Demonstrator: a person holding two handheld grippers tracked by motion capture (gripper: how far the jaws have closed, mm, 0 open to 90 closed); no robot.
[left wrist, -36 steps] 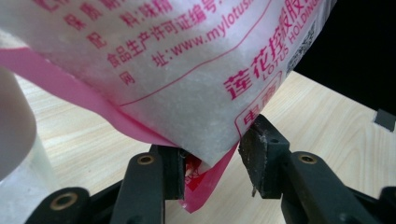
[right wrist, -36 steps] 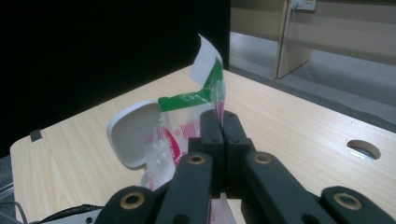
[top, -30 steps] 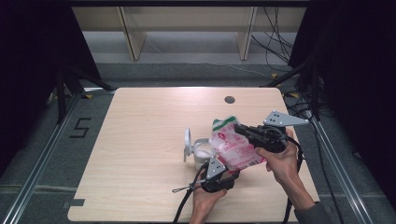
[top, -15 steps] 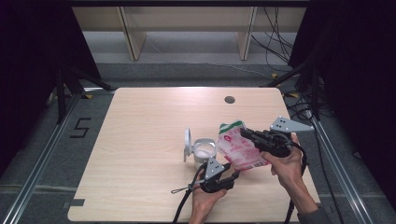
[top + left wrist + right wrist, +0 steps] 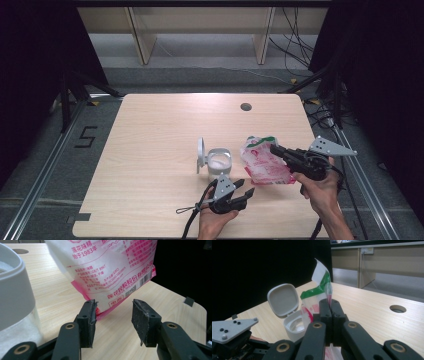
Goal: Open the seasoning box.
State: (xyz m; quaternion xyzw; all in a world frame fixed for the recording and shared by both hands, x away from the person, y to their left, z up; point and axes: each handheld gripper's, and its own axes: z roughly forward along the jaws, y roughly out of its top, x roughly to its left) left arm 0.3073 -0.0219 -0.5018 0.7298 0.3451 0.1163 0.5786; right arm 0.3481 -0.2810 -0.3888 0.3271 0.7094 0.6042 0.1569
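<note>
Wooden table [image 5: 150,150], pale grain, a round hole [image 5: 245,106] near its far edge.

Pink-and-white bag [image 5: 265,162] printed with red characters, on the right half of the table, just right of the container. Right gripper [image 5: 274,148] is clamped on the bag near its upper edge; in the right gripper view the 2 jaws are pressed together with the film pinched between them, the torn green-and-white top [image 5: 322,282] standing up above the jaw tips. Bag's lower part rests on or very near the table surface; cannot tell which.

Left gripper [image 5: 245,187] sits near the front edge, below the container, held in the left hand [image 5: 212,225]. Jaws apart, holding nothing. In the left gripper view the bag's lower pink seam [image 5: 110,307] hangs just beyond the gap between the jaws, close to the left pad.

White container [image 5: 219,161] stands upright at table centre, hinged lid [image 5: 200,152] flipped open and standing to its left. White contents visible inside from the high view. Container and bag near each other, apparently not touching.
</note>
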